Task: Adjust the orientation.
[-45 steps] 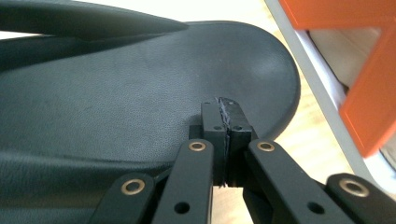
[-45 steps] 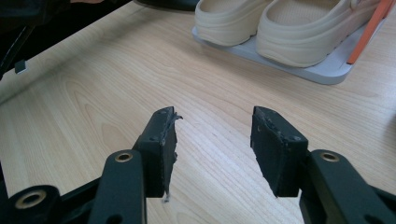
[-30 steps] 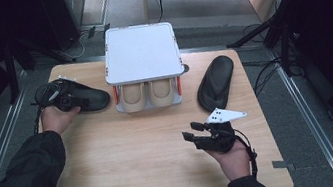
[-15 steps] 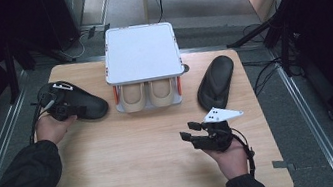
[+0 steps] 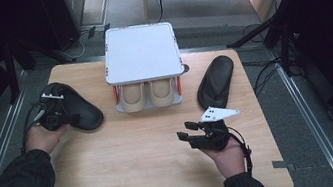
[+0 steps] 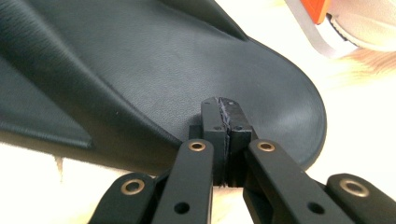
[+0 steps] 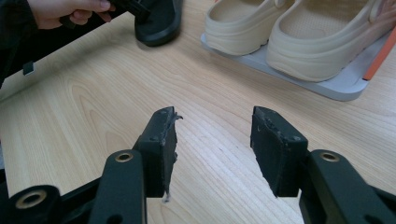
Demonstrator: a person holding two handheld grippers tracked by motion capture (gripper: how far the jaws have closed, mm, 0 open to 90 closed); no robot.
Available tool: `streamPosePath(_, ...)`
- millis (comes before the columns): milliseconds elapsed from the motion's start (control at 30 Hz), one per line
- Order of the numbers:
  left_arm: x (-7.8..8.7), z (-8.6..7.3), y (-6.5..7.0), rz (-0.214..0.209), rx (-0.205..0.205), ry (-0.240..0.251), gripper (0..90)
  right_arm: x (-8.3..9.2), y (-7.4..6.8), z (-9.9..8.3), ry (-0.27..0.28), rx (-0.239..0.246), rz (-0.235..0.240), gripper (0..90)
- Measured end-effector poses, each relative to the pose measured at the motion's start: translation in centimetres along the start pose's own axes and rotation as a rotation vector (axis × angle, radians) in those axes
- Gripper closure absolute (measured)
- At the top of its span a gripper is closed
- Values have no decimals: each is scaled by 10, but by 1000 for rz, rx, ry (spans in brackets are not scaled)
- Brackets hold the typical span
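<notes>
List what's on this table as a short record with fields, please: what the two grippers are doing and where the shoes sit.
left gripper: shut on the edge of the left black slipper
right gripper: open, nothing between its jaws, above bare wood
right black slipper: lying on the table, right of the rack
rack: white, two-level, beige clogs on the lower shelf

Wide bare tabletop (image 5: 130, 165) between the left gripper (image 5: 59, 115) and the right gripper (image 5: 196, 132), open to passage. Far side barred in the middle by the shoe rack (image 5: 142, 57) with beige clogs (image 5: 147, 95), flanked by the left black slipper (image 5: 78, 110) and the right black slipper (image 5: 215, 80).
</notes>
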State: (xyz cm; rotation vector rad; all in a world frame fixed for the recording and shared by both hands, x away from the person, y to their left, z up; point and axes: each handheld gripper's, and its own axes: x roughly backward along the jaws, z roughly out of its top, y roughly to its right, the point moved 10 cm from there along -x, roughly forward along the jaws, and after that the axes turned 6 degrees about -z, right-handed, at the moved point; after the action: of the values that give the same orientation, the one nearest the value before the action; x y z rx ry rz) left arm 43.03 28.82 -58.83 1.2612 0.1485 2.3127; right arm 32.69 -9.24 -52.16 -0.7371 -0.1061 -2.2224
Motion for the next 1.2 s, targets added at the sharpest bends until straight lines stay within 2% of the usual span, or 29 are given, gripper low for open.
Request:
streamPosePath(167, 5, -5, -2, 1, 9, 4, 900, -3, -3, 1, -6, 7, 8, 512)
streamPosePath(367, 10, -3, -1, 7, 17, 26, 900, -5, -4, 1, -8, 13, 10, 512)
streamPosePath(500, 19, 5, 0, -1, 35, 60, 789, -5, -3, 2, -7, 10, 11, 512)
streamPosePath(600, 28, 13, -1, 18, 40, 81, 663, -6, -3, 1, -8, 14, 11, 512)
streamPosePath(700, 36, 20, -7, 46, 49, 103, 563, -5, -3, 1, -9, 13, 9, 512)
streamPosePath(833, 43, 27, -20, 67, 83, 126, 498, -5, -3, 1, -8, 12, 7, 512)
streamPosePath(967, 44, 31, -33, 87, 118, 145, 477, -5, -3, 0, -12, 14, 5, 512)
streamPosePath(1200, 34, 34, -48, 125, 143, 131, 463, -5, -2, 0, -10, 6, 5, 512)
